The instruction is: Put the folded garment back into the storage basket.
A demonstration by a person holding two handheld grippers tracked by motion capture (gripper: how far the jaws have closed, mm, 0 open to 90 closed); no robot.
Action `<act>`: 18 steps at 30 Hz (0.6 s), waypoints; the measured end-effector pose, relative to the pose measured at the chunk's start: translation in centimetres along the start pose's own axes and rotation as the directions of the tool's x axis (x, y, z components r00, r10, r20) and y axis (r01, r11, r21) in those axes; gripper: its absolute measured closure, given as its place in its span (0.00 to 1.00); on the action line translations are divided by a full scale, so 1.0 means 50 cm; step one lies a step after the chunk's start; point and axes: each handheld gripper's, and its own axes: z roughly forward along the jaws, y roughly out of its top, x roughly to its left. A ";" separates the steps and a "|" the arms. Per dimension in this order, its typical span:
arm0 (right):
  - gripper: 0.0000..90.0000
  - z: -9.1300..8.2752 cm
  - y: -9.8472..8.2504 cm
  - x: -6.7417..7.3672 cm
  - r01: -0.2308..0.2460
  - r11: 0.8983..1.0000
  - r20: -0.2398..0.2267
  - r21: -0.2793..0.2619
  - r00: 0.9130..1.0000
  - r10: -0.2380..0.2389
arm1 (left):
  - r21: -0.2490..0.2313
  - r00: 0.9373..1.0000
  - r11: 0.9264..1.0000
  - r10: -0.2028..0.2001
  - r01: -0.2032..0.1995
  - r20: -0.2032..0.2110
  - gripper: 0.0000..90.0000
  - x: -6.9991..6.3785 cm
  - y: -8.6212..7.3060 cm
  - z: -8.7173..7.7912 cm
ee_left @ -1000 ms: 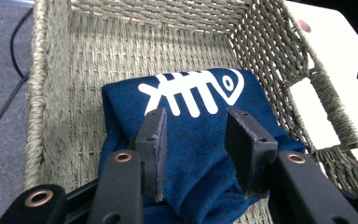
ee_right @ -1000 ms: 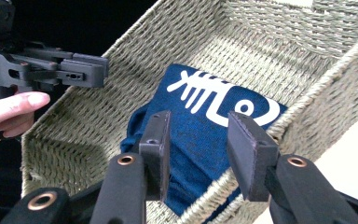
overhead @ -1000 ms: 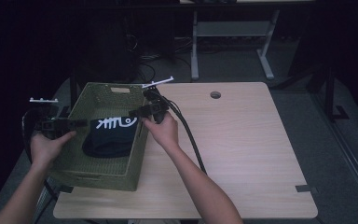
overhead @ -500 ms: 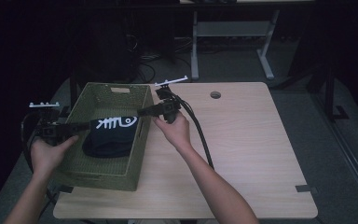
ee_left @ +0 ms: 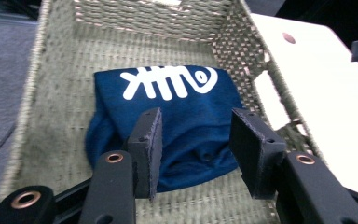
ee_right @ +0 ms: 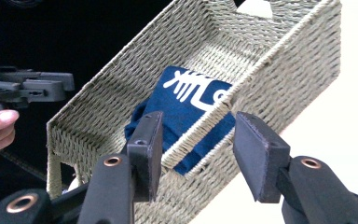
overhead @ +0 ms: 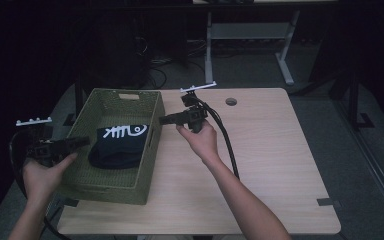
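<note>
left gripper [ee_left: 196, 156], jaws standing apart with nothing between the pads, and they've just been opening wider. past them, at about twelve o'clock in the left gripper view, lies the folded navy cloth [ee_left: 177, 121] with its white fish-bone print, flat on the floor of the woven basket [ee_left: 51, 107]. pads clear of the fabric, no contact there.

over to the right gripper [ee_right: 196, 154], same story: jaws parted, just been opening, nothing held. in the right gripper view the basket's long wall runs behind the gap between the pads, the cloth peeking over the rim at around eleven o'clock.

from the high view, the left gripper [overhead: 82, 142] sits at the basket's nine o'clock side, tips about at the rim, the person's left hand [overhead: 42, 172] wrapped round its body. the right gripper [overhead: 164, 120] hangs just off the basket's three o'clock wall; touching or a hair apart, hard to call in this dim light. right hand [overhead: 200, 140] over the table [overhead: 270, 165]. the cloth sits mid-basket, and the basket stands at the table's nine o'clock edge.
</note>
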 end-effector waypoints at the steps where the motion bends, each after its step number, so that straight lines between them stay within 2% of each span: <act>1: 0.57 -0.006 -0.003 -0.004 0.000 1.000 0.003 0.003 1.000 0.000 | -0.001 1.000 1.000 0.001 -0.001 0.009 0.59 -0.004 -0.002 0.000; 10: 0.55 -0.034 -0.015 -0.024 -0.012 1.000 0.010 -0.008 1.000 0.012 | -0.024 0.997 1.000 0.021 -0.019 0.077 0.59 -0.055 -0.005 0.023; 18: 0.52 -0.059 -0.023 -0.041 -0.033 0.999 0.024 -0.016 0.999 0.033 | -0.032 0.992 0.999 0.026 -0.022 0.126 0.57 -0.087 -0.010 0.041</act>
